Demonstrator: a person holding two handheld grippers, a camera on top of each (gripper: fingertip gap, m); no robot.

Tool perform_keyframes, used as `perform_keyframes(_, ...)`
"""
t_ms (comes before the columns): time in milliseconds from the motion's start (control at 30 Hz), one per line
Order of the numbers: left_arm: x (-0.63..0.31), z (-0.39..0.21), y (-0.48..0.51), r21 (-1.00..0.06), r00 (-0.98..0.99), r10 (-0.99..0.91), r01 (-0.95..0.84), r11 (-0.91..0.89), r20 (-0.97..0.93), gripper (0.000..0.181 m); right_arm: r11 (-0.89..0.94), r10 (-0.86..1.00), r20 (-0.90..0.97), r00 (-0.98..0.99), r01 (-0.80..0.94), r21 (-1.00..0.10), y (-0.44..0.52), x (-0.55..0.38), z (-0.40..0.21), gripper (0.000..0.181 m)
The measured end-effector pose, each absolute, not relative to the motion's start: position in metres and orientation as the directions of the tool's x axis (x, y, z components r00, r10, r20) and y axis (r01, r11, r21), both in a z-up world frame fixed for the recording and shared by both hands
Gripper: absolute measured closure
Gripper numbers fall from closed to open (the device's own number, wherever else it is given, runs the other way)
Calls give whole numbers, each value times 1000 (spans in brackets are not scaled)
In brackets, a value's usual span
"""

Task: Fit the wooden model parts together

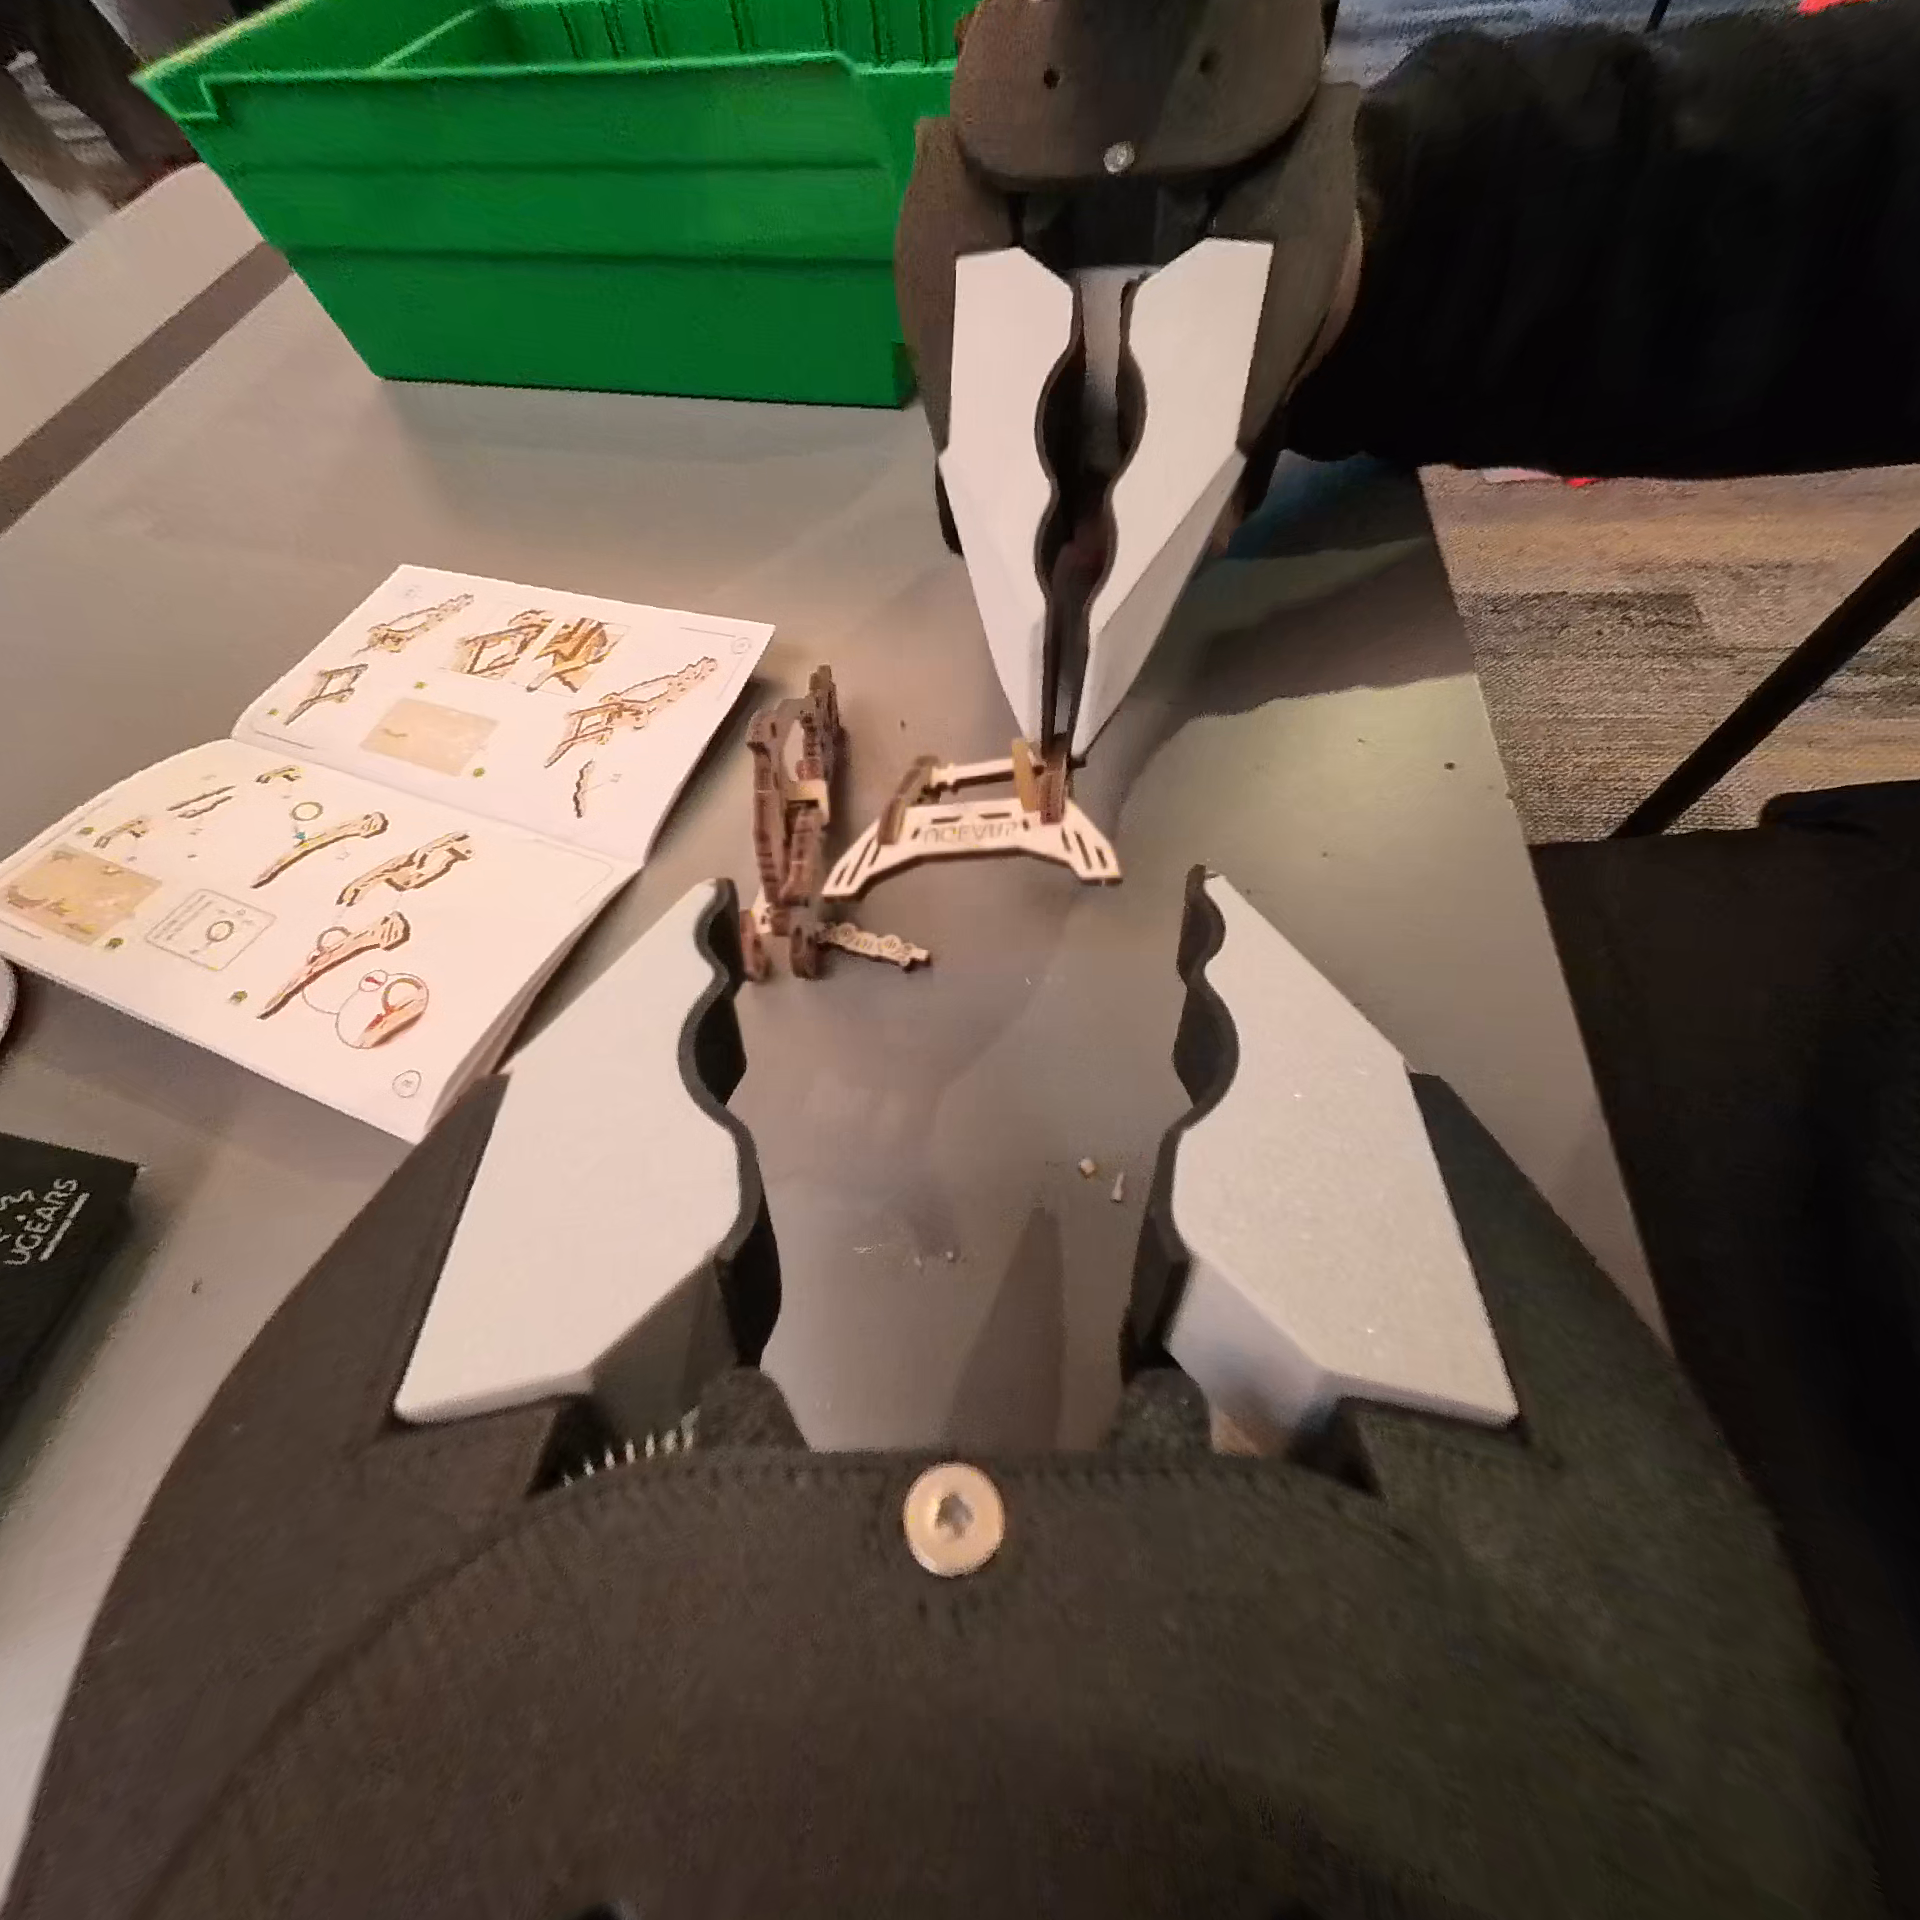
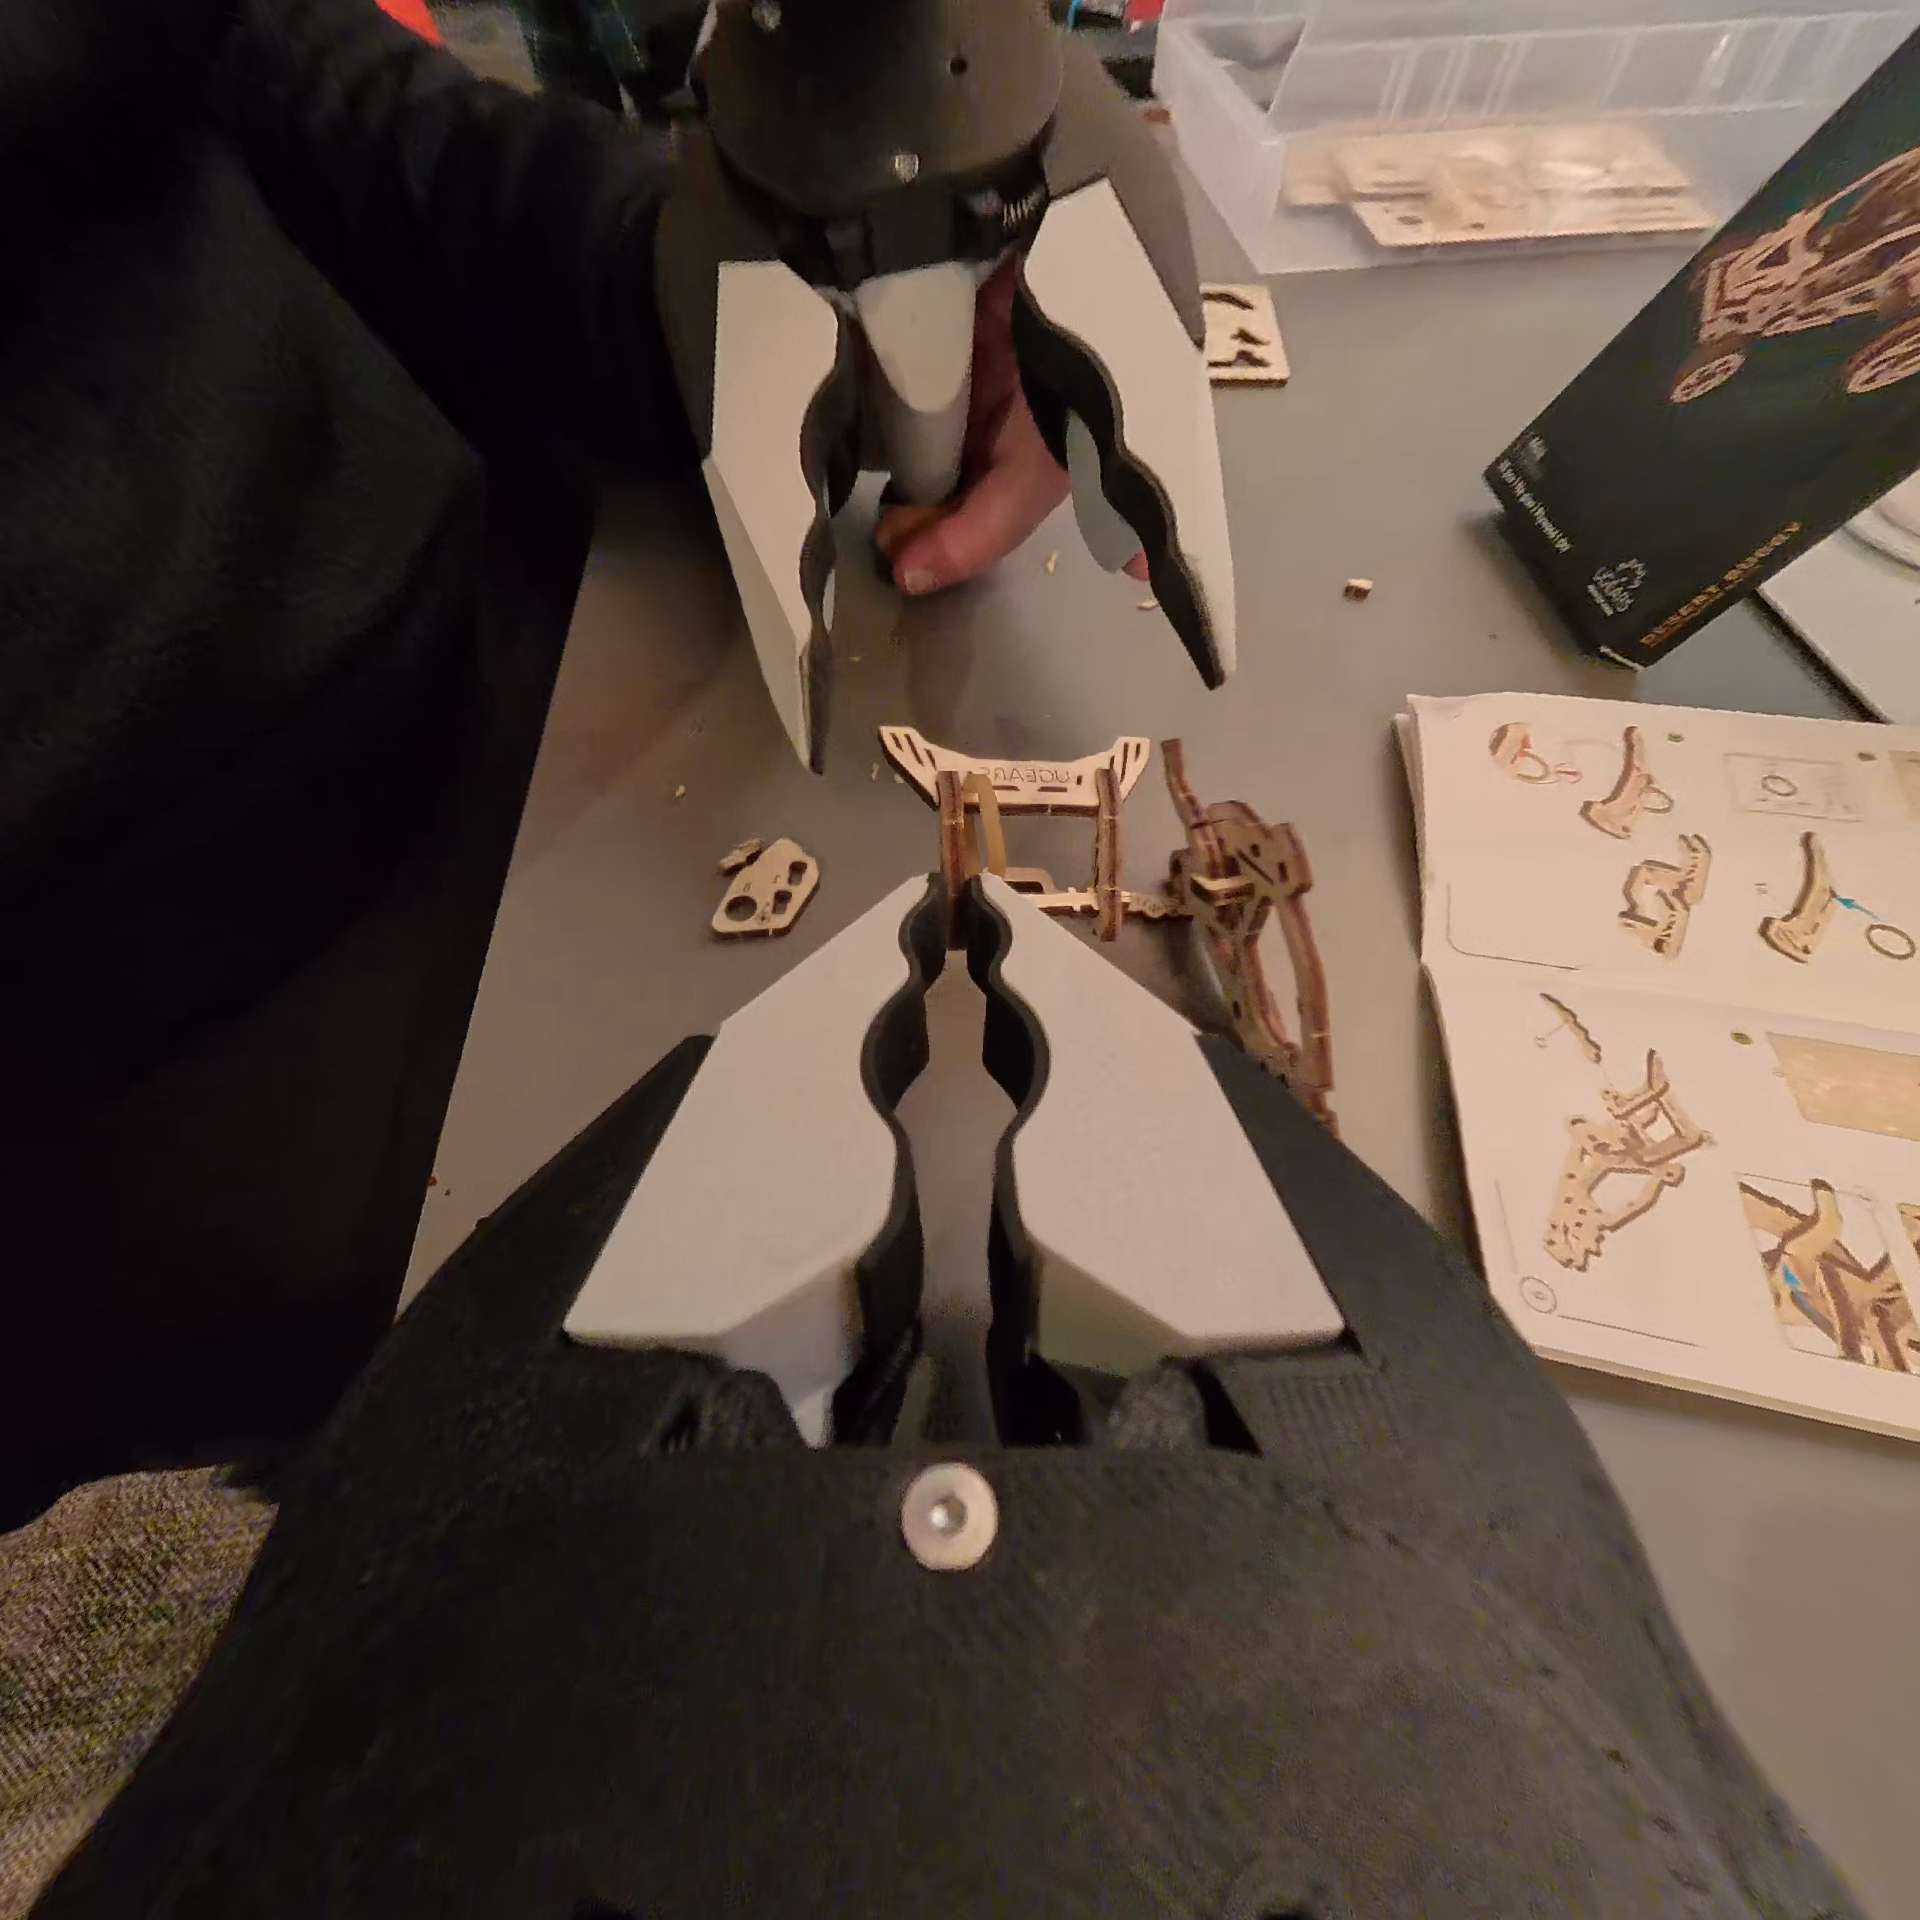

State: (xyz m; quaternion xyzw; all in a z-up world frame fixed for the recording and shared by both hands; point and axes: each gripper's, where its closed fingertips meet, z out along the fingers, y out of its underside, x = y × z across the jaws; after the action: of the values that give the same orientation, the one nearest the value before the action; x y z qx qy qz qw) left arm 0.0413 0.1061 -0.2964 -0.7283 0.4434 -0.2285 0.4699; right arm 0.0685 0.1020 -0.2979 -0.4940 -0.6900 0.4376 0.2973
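A small pale wooden frame [image 1: 977, 842] with a curved base plate stands on the grey table [image 1: 1299, 810]. My right gripper [image 2: 951, 885] is shut on one upright side piece of this frame [image 2: 1023, 821]; in the left wrist view it [image 1: 1049, 748] comes down on it from above. My left gripper [image 1: 956, 904] is open and empty, just short of the frame; in the right wrist view it [image 2: 1013, 717] hangs above the frame's far side. A darker wooden arm assembly [image 1: 795, 821] lies just left of the frame. A small flat wooden part [image 2: 764, 894] lies apart.
An open instruction booklet [image 1: 364, 831] lies left of the parts. A green bin [image 1: 582, 208] stands at the back. A dark box [image 2: 1714, 364], a clear bin of wooden sheets [image 2: 1455, 135] and a punched sheet [image 2: 1242, 332] lie beyond. Wood crumbs [image 1: 1101, 1174] dot the table. Less than 4 cm separates the two grippers' tips.
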Motion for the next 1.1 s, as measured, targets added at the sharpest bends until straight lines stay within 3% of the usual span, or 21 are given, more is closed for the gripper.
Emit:
perform_keyframes(467,54,-306,93,-872,515,-857,-409,-270,23,108,195,933,37,-359,413,-890,91,69,-301,181)
perform_keyframes(633,52,-304,95,-871,524,-852,-411,-271,17,119,218,926,55,-372,409,-886,88,70,-302,181)
perform_keyframes(1100,50,-306,97,-870,532,-847,-415,-266,5,121,208,930,51,-365,407,-890,90,69,-301,181)
